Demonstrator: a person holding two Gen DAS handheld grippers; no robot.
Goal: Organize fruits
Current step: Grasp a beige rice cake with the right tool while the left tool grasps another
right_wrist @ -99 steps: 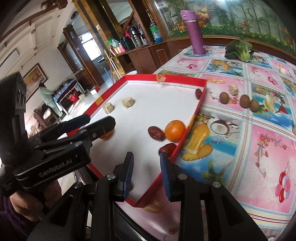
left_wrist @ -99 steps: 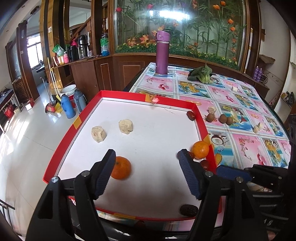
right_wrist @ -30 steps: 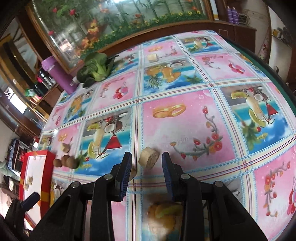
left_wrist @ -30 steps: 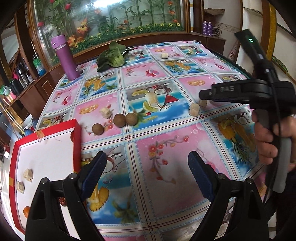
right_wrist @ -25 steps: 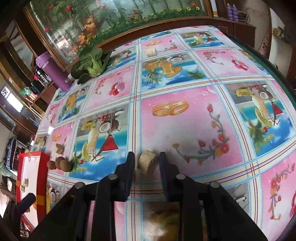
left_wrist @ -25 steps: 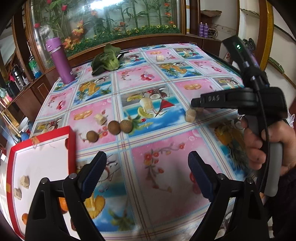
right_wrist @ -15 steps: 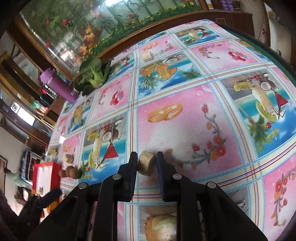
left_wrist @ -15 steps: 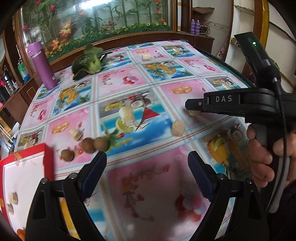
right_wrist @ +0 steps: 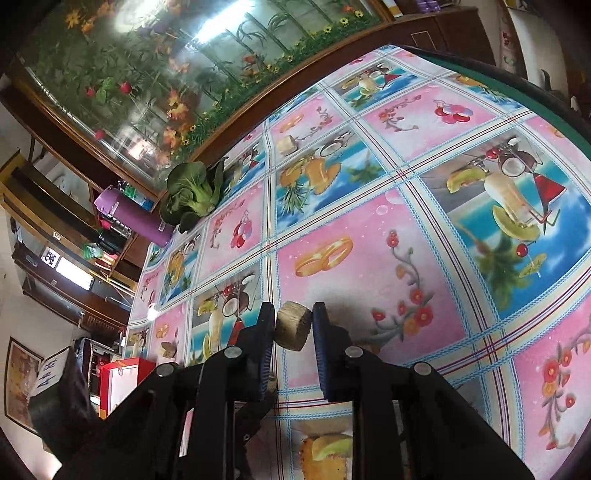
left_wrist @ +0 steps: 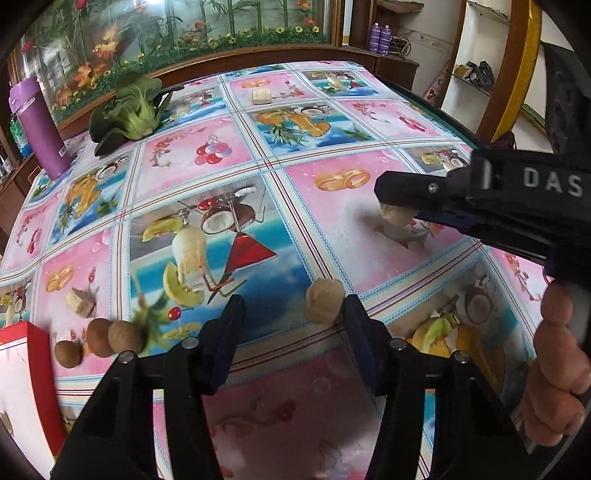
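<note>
Our right gripper (right_wrist: 294,328) has its jaws clamped on a banana chunk (right_wrist: 293,330), a short tan cylinder pinched on both flat sides and held off the tablecloth (right_wrist: 369,229). In the left wrist view that same gripper (left_wrist: 397,212) reaches in from 3 o'clock with the pale chunk (left_wrist: 397,215) just showing under its tip, our hand (left_wrist: 557,373) wrapped on the handle at 4 o'clock.

Our left gripper (left_wrist: 291,325) has its jaws spread wide; a second banana chunk (left_wrist: 324,301) sits on the cloth just beside the inside of the right-hand finger, and whether they touch we cannot tell. Nothing lies between the two fingers but printed cloth.

At 9 o'clock in the left view three brown round fruits (left_wrist: 99,341) lie in a touching row, with a small pale piece (left_wrist: 82,299) just above them. The red-rimmed tray (left_wrist: 37,369) pokes in at the left edge, beside those fruits.

Farther out, toward 12 o'clock, another pale piece (left_wrist: 261,96) rests on the cloth. At 11 o'clock lies a leafy green vegetable (left_wrist: 129,110), and at 10 o'clock, near the table's far edge, stands a purple bottle (left_wrist: 37,125), upright. Beyond it is a glass panel with flowers (left_wrist: 184,26).
</note>
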